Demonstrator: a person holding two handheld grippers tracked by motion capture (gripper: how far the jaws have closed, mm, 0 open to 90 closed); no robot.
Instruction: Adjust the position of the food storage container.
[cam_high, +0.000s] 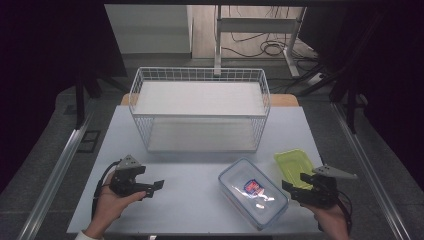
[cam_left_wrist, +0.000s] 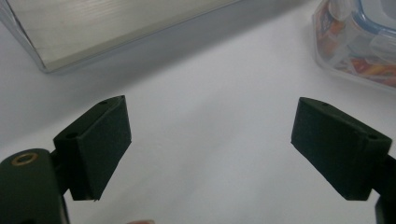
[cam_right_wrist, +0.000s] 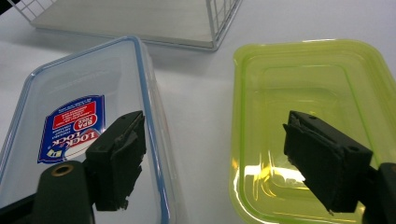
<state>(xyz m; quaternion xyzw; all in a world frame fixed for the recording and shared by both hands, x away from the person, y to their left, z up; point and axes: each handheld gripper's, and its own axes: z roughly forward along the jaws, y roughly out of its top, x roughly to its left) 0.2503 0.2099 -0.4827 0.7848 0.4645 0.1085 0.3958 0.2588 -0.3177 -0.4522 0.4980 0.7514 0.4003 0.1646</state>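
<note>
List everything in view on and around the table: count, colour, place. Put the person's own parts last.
Wire basket: one, white, far middle of the table, with two pale shelf boards inside.
Clear food container: one, see-through with a blue-rimmed lid and a blue and red label, near right of the table.
Green container: one, translucent yellow-green, right of the clear one, near the table's right edge.
Table: one, white.
Cables: several, dark, on the floor beyond the table.
Desk frame: one, white, behind the basket.
Left tongs: one, black, open, near left, held in a hand.
Right tongs: one, black, open, over the two containers.
Hands: two, at the bottom edge.
</note>
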